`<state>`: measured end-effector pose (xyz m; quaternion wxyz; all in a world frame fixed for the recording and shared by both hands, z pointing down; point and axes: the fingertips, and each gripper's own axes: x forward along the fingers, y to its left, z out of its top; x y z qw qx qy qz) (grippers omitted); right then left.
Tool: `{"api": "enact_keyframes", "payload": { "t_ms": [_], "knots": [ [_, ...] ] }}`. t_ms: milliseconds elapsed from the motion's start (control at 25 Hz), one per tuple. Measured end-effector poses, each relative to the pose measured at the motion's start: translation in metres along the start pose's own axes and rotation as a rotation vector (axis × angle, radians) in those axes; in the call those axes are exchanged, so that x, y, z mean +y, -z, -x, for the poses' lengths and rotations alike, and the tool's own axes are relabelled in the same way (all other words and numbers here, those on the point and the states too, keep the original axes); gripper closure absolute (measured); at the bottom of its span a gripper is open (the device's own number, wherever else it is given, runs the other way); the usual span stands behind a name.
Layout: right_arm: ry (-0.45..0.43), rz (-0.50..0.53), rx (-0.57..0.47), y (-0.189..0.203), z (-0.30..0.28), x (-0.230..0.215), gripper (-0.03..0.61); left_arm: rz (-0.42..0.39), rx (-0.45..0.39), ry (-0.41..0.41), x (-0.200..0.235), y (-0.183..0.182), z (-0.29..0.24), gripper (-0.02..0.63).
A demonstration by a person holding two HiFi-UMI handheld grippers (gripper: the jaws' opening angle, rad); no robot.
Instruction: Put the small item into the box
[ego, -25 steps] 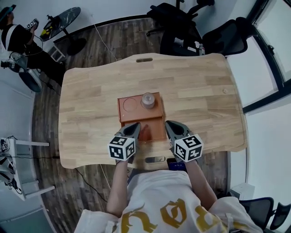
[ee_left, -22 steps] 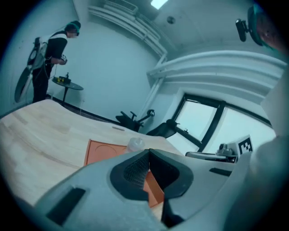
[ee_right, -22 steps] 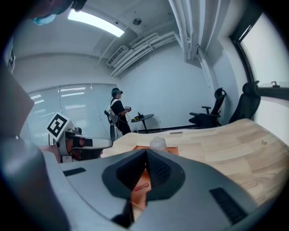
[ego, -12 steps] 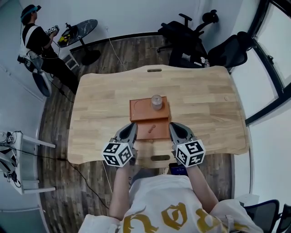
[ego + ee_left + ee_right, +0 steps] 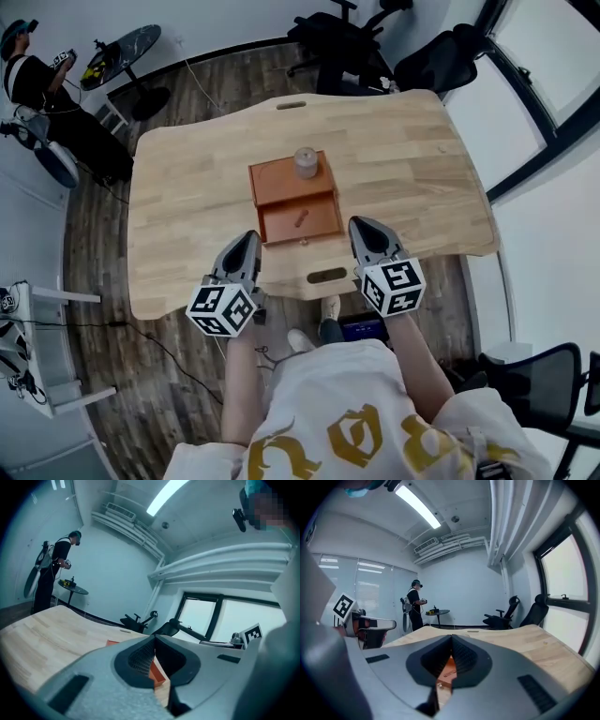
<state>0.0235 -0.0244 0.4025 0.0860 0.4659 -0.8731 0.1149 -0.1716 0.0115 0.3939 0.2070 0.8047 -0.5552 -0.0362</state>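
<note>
We find the head view set high above the table (image 5: pixel 403 169), facing steeply down; it takes in the whole top and the floor around it. The left gripper (image 5: pixel 247 240) view sits low over the table's near edge, left of the box (image 5: pixel 272 178), and faces along its jaws toward the far edge. The right gripper (image 5: pixel 362 227) view sits likewise at the near edge, right of the box, facing the same way. All three views share the box, the standing person (image 5: pixel 37 75) beyond the far left corner and the office chairs (image 5: pixel 347 47) beyond the far edge; each gripper view also catches the other gripper's marker cube (image 5: pixel 253 633)
</note>
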Motion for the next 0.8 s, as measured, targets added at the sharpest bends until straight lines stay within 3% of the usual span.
{"api": "enact_keyframes", "payload": {
  "t_ms": [440, 800],
  "knots": [
    [0.033, -0.026, -0.032, 0.008, 0.026, 0.012, 0.568, -0.093, 0.009, 0.036, -0.011, -0.003, 0.007, 0.604],
    [0.020, -0.019, -0.023, 0.008, 0.012, 0.028, 0.568, -0.072, 0.028, 0.026, 0.009, 0.000, 0.014, 0.604]
  ]
}}
